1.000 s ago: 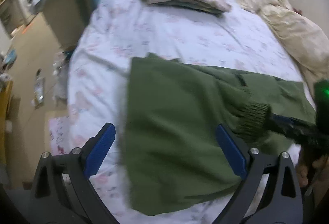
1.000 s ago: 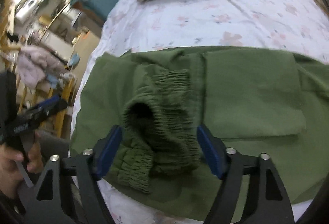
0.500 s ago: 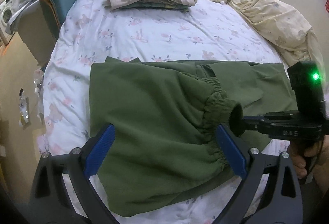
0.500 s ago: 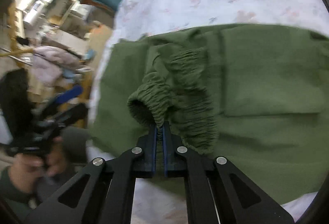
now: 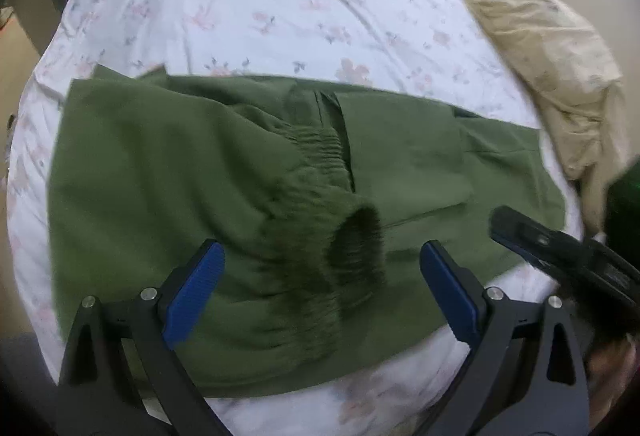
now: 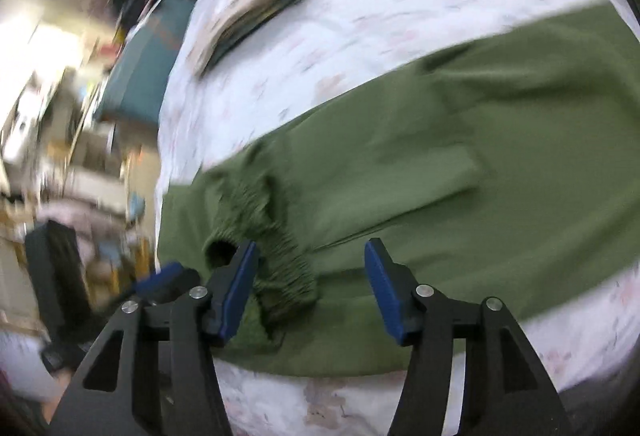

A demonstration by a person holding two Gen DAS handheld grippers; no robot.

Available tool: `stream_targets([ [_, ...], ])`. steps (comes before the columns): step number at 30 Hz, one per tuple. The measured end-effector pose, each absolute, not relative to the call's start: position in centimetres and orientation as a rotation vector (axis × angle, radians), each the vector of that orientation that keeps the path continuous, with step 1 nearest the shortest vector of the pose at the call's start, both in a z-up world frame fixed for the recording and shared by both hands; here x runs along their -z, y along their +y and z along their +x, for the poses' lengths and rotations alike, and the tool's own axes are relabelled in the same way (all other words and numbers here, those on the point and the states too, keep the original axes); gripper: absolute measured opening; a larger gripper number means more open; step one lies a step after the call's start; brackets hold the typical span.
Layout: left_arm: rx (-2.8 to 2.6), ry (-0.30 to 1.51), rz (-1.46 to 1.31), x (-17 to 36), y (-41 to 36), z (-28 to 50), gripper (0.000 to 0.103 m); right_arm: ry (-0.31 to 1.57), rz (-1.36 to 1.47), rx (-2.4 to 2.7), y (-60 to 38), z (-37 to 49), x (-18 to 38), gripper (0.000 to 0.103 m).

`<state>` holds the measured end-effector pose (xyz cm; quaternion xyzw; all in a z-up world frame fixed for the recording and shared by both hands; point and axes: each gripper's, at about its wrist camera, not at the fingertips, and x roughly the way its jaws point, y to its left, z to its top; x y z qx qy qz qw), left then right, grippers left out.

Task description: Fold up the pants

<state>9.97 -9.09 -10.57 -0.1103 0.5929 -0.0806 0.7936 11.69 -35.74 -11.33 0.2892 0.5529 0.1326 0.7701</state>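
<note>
Pants (image 5: 200, 176) (green) lie on bed (image 5: 280, 20) below both parted tongs (image 6: 308, 288).

Blurred clutter (image 6: 60, 116), perhaps furniture

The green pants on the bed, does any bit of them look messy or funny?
Yes. The green pants lie mostly flat on the bed, but one stretchy cuff sits bunched up on top near the middle, its opening gaping instead of lying smooth.
</note>
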Motion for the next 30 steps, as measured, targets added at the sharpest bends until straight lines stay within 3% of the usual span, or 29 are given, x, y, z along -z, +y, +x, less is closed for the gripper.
stream_targets([
  [6,0.017,1.307,-0.218,12.1,-11.5,11.8,0.096,1.225,0.702,-0.248,-37.3,12.1,12.3,0.059],
  [8,-0.029,1.300,-0.230,12.2,-11.0,11.8,0.090,1.219,0.703,-0.258,-37.2,12.0,12.1,0.059],
  [10,-0.051,1.308,-0.242,12.4,-10.4,11.8,0.058,1.213,0.710,-0.272,-37.0,12.1,11.8,0.059],
  [11,-0.036,1.315,-0.254,12.5,-10.1,11.7,0.050,1.212,0.713,-0.277,-37.1,12.1,11.7,0.059],
  [12,-0.006,1.312,-0.269,12.4,-9.9,11.6,0.025,1.211,0.715,-0.282,-36.9,12.1,11.7,0.059],
  [13,0.015,1.304,-0.260,12.0,-9.8,11.4,0.014,1.213,0.717,-0.291,-36.8,12.2,11.7,0.059],
  [16,0.068,1.260,-0.258,10.0,-9.0,10.8,0.008,1.236,0.697,-0.329,-35.9,12.4,11.8,0.059],
  [22,0.150,1.257,-0.261,6.9,-6.1,9.6,0.008,1.331,0.579,-0.433,-31.0,13.6,13.7,0.059],
  [25,0.174,1.246,-0.235,6.1,-5.8,9.2,0.008,1.344,0.593,-0.590,-27.7,15.1,14.2,0.045],
  [30,0.178,1.173,-0.339,4.3,-4.7,9.3,0.007,1.596,0.475,-0.700,-23.1,14.1,18.3,0.036],
])
